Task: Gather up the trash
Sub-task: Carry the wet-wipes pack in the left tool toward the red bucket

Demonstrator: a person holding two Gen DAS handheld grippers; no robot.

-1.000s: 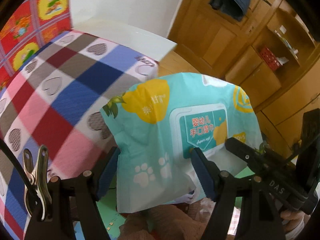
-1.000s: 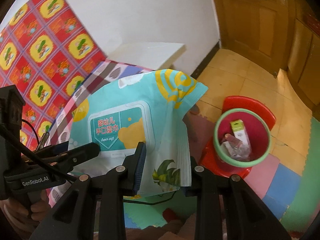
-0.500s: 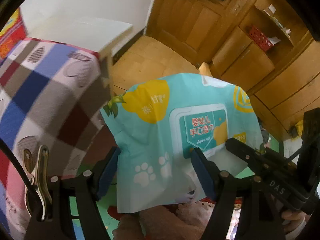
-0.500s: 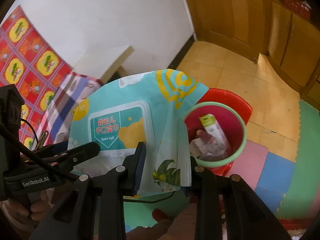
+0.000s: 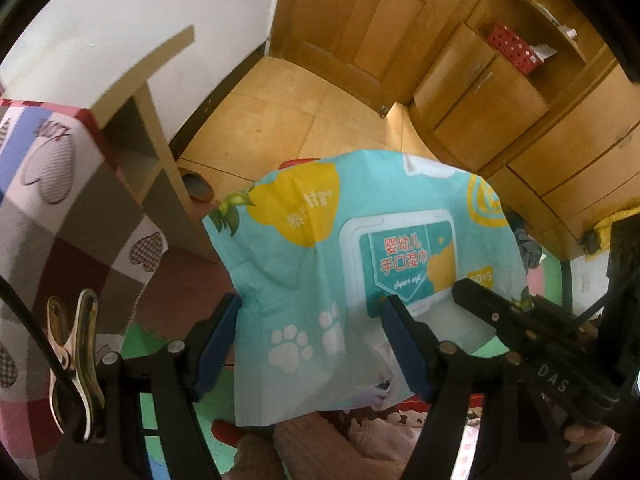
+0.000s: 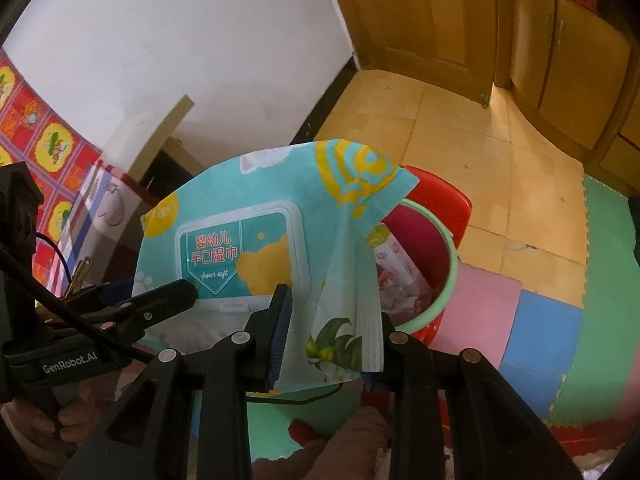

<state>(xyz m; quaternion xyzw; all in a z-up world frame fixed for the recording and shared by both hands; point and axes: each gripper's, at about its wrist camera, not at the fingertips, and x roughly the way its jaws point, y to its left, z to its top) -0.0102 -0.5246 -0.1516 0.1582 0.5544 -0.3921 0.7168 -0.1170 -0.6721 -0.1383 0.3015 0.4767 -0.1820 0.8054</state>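
Now wipes packet (image 6: pixel 256 256) carried off bed (image 5: pixel 52 216), hanging over bin (image 6: pixel 434 248) rim. Left gripper (image 5: pixel 310 344) and right gripper (image 6: pixel 326 334) jaws each narrow, pinching packet edge. I judge release next.

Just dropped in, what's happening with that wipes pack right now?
A person is holding an empty-looking teal wet-wipes wrapper with both grippers at once: the left gripper grips one side, the right gripper the other. The wrapper is in the air, right by the green-rimmed trash bin on the floor, which already holds some packaging. It has not been let go into the bin yet.
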